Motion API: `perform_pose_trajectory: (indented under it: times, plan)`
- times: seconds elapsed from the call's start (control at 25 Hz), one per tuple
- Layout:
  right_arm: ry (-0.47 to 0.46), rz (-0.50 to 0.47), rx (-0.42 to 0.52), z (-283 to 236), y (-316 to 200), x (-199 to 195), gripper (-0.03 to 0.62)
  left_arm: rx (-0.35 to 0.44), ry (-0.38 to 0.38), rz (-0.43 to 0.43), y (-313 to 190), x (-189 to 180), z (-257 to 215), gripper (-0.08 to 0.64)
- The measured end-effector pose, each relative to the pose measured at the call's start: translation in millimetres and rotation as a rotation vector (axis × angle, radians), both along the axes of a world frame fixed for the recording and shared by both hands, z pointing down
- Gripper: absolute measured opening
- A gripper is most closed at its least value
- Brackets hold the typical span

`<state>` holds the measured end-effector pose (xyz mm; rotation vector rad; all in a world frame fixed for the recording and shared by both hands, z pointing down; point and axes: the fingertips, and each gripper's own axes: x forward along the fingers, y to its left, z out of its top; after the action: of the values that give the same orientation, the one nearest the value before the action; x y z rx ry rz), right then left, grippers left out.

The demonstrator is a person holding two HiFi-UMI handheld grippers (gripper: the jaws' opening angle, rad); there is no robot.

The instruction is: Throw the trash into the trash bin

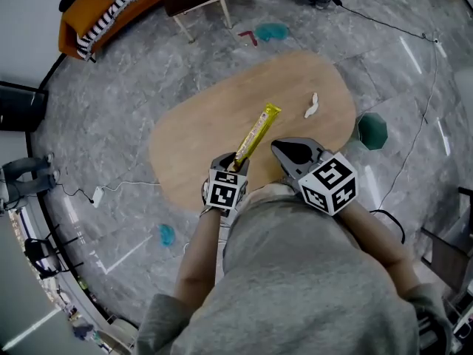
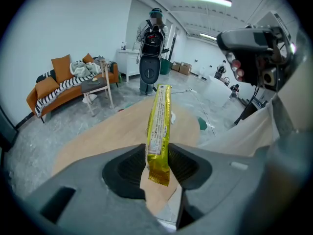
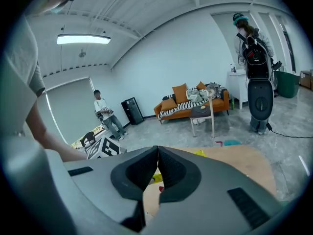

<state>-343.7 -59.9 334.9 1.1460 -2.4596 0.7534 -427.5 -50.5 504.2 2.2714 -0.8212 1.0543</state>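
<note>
Left gripper (image 2: 159, 164) pinches near end of long yellow foil wrapper (image 2: 159, 121), which juts over oval wooden table (image 1: 214, 120). Right gripper (image 3: 156, 173) pressed together, empty, above table's near edge.

From above, the near end of the yellow wrapper (image 1: 257, 133) vanishes behind the left gripper (image 1: 237, 161), and its print is too small to read. Past the meeting jaws of the right gripper (image 1: 278, 148), only yellow slivers show. Beyond it, a white scrap (image 1: 311, 106) is too small to identify.

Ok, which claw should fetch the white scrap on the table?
Right. The right claw is shut on nothing and nearer the white scrap; the left claw grips the yellow wrapper.
</note>
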Motion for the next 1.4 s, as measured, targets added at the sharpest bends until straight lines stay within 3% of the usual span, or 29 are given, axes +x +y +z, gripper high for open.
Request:
perform_pose_trajectory:
  times: [0.28, 0.64, 1.4]
  plan:
    - [0.016, 0.016, -0.010, 1.3, 2.5, 5.8, 0.009, -0.016, 0.032, 0.033, -7.4, 10.5, -4.1, 0.150]
    - [0.016, 0.082, -0.008, -0.1, 5.4, 46.3, 0.009, -0.009, 0.046, 0.049, -19.9, 42.5, -9.4, 0.150]
    - [-0.016, 0.122, -0.011, -10.6, 26.1, 149.7, 0.009, 0.009, 0.056, 0.057, -6.5, 147.1, -34.4, 0.150]
